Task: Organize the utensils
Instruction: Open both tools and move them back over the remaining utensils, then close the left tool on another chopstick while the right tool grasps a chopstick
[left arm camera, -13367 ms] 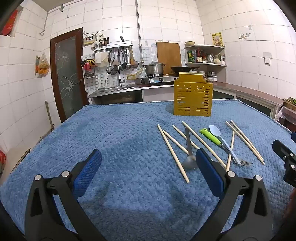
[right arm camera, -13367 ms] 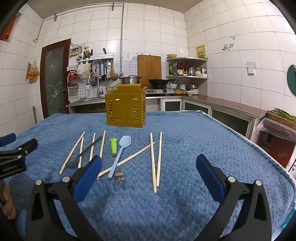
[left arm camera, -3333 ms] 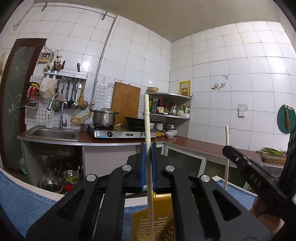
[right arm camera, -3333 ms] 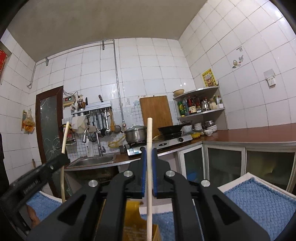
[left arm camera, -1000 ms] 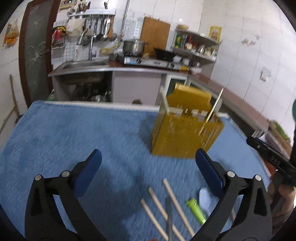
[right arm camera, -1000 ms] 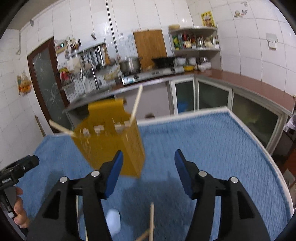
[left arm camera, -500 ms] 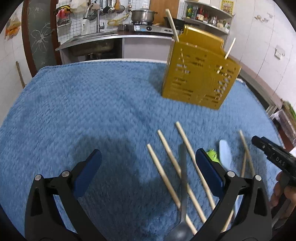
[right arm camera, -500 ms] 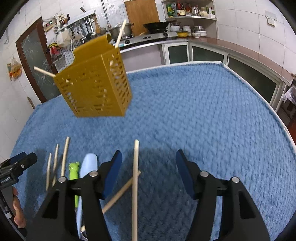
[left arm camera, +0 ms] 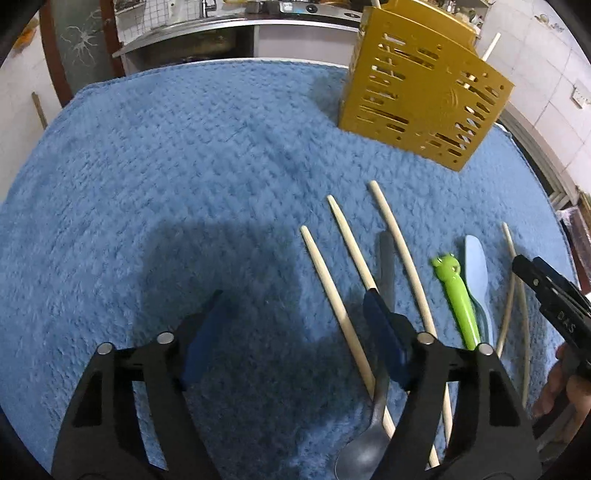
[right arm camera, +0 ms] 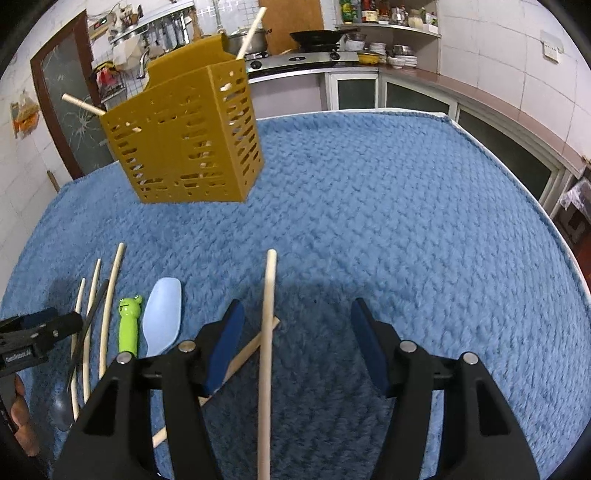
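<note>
Blue knitted cloth covers the worktop, and on its far side stands a yellow perforated utensil holder with two chopsticks leaning out of its top, one to the right and one to the left. The left tool hangs low over the cloth with its jaws spread and nothing between them; its right finger sits over a grey metal spoon that lies among three loose chopsticks. Just right of these lie a green frog-handled utensil and a pale blue spoon, then two more chopsticks near the right tool. The right tool is also parted and empty, hovering over a single chopstick that runs between its fingers and crosses another chopstick lying at an angle beneath the left finger.
</note>
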The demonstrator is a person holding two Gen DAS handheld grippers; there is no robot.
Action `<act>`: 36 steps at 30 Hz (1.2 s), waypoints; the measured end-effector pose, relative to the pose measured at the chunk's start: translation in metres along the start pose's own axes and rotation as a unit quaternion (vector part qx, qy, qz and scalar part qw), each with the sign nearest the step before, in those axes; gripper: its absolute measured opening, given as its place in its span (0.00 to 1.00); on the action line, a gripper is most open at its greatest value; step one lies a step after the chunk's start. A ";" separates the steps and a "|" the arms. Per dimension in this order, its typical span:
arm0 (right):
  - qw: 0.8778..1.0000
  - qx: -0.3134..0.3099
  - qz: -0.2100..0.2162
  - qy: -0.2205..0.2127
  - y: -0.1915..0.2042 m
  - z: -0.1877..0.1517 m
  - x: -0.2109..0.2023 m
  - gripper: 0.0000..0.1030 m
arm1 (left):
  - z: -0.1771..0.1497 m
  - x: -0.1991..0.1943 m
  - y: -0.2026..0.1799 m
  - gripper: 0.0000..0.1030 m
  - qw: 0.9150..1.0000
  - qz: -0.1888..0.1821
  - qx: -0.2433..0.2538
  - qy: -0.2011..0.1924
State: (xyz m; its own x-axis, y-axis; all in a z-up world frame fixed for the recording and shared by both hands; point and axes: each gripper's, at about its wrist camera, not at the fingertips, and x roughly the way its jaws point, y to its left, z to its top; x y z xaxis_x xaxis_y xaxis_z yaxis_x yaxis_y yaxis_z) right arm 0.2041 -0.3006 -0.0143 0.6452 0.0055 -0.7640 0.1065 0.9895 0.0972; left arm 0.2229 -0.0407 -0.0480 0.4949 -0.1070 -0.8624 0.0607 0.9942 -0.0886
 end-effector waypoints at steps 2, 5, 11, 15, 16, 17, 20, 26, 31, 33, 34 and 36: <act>1.000 -0.008 -0.004 0.002 0.003 0.001 0.001 0.55 | 0.002 0.002 -0.001 0.61 1.000 0.010 -0.001 0.003; 1.000 -0.007 -0.004 0.014 0.004 0.002 0.006 0.34 | 0.008 0.003 -0.005 0.45 1.000 0.018 0.006 0.006; 1.000 -0.005 -0.009 0.027 0.004 0.005 0.014 0.28 | 0.017 0.011 -0.021 0.32 0.998 0.042 0.035 0.010; 0.999 -0.012 -0.022 0.049 0.008 0.015 0.020 0.28 | 0.024 0.013 -0.027 0.26 0.998 0.046 0.046 0.023; 0.998 -0.010 -0.024 0.056 0.009 0.018 0.022 0.28 | 0.025 0.013 -0.028 0.23 0.997 0.046 0.048 0.028; 0.998 -0.008 -0.025 0.062 0.009 0.021 0.023 0.28 | 0.027 0.014 -0.028 0.21 0.997 0.044 0.048 0.031; 0.997 -0.005 -0.025 0.072 0.010 0.025 0.024 0.22 | 0.031 0.015 -0.027 0.13 0.998 0.037 0.045 0.037; 0.997 0.002 -0.011 0.073 0.007 0.027 0.021 0.06 | 0.037 0.015 -0.019 0.09 0.998 0.015 0.033 0.047; 0.999 0.017 0.002 0.048 -0.001 0.031 0.008 0.06 | 0.040 0.006 -0.011 0.08 0.999 -0.005 0.019 0.036; 0.999 0.026 0.011 0.037 -0.004 0.034 0.001 0.06 | 0.041 0.001 -0.010 0.08 0.999 -0.011 0.016 0.029; 0.999 0.029 0.014 0.032 -0.006 0.035 -0.002 0.06 | 0.042 -0.001 -0.009 0.08 0.999 -0.014 0.016 0.026; 0.999 0.033 0.022 0.022 -0.007 0.038 -0.010 0.06 | 0.042 -0.008 -0.010 0.08 1.000 -0.018 0.016 0.018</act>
State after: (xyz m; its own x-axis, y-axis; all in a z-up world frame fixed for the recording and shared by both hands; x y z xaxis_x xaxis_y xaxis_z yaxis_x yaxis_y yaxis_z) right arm 0.2255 -0.3129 0.0173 0.6174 0.0574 -0.7845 0.1290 0.9764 0.1729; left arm 0.2545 -0.0504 -0.0192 0.4604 -0.1409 -0.8764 0.1047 0.9891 -0.1040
